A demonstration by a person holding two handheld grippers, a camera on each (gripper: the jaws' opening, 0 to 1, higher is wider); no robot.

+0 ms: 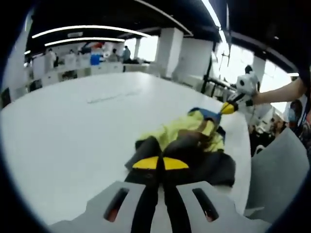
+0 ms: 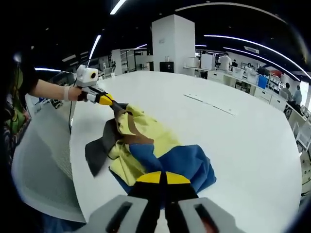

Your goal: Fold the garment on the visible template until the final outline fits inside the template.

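Crumpled soft garment (image 2: 146,150) pinched between both grippers' yellow-tipped fingers (image 1: 160,164).

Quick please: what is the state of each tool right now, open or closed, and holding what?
Left tool: closed on the dark end of the garment.
Right tool: closed on the garment's blue end.

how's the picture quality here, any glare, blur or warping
Left gripper view: windows behind the right claw are blown out; the table edge bows from the fisheye; the garment looks soft. Right gripper view: ceiling strip lights curve; the garment is sharper, evenly lit.
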